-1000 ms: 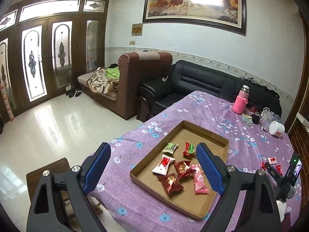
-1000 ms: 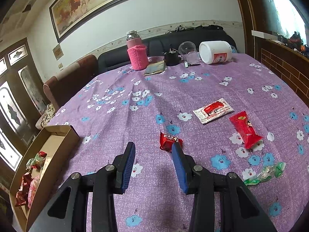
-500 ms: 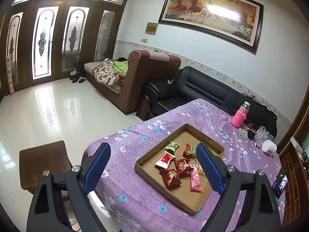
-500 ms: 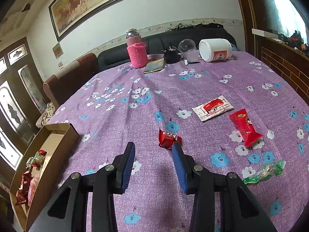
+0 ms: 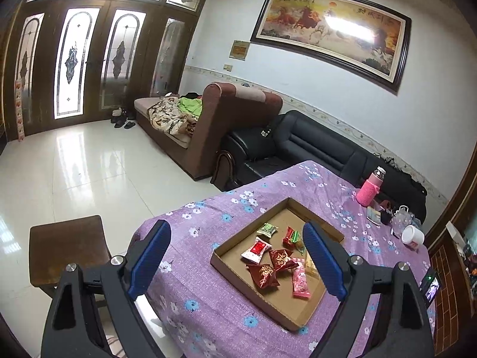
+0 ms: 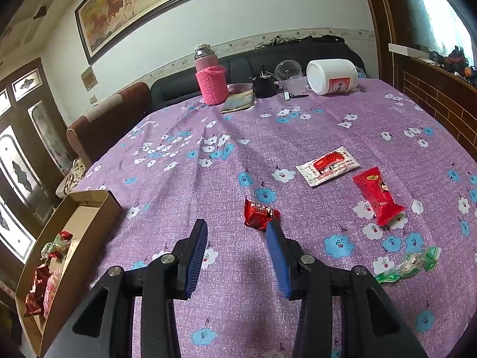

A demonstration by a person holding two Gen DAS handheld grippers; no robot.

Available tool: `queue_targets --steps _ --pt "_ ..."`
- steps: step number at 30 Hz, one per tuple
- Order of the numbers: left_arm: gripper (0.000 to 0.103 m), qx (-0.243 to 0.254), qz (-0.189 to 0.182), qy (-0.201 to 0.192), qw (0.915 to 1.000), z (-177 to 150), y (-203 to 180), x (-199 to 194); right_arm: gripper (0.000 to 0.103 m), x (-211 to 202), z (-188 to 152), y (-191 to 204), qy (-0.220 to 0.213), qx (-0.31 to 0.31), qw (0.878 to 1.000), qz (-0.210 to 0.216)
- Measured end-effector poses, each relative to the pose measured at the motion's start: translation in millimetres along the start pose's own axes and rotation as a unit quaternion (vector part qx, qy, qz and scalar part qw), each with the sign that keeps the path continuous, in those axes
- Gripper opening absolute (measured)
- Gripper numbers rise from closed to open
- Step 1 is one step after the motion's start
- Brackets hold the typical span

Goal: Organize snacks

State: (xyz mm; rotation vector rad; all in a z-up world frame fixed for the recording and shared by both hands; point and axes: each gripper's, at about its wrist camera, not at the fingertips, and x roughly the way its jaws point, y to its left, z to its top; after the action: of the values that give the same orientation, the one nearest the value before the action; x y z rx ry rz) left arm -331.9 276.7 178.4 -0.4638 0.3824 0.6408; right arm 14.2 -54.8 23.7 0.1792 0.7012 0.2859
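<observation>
In the box (image 5: 286,317) at the table's left lay seven snacks, four more (image 6: 328,165) waited on the cloth, and both the left gripper (image 5: 235,256) and right gripper (image 6: 237,253) stood apart, empty.

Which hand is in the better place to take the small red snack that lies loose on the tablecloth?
The right. Its tongs are open and empty just in front of the small red snack. The left tongs hang open over the cardboard tray.
</observation>
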Motion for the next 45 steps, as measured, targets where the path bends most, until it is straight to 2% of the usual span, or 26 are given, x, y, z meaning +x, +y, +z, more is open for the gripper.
queue_targets --steps 9,24,32,38,45 --pt "0.090 -0.002 0.001 0.001 1.0000 -2.9 3.1 -3.0 0.044 -1.1 -0.2 0.2 0.001 -0.002 1.000 0.001" --pt "0.090 -0.006 0.001 0.027 0.9996 -6.5 4.5 18.6 0.045 -0.1 -1.6 0.2 0.005 -0.001 1.000 0.001" --pt "0.090 -0.005 0.000 0.028 0.9996 -7.3 2.5 21.6 0.045 0.7 -1.5 0.5 0.004 -0.001 1.000 -0.001" --pt "0.090 0.010 -0.006 0.040 0.9991 -12.2 -7.2 35.2 0.045 0.3 -1.2 -0.6 0.003 0.002 1.000 -0.003" --pt "0.090 0.025 0.007 0.039 0.9989 -19.3 -20.6 41.2 0.045 -2.5 -1.1 4.0 -0.003 -0.010 1.000 0.000"
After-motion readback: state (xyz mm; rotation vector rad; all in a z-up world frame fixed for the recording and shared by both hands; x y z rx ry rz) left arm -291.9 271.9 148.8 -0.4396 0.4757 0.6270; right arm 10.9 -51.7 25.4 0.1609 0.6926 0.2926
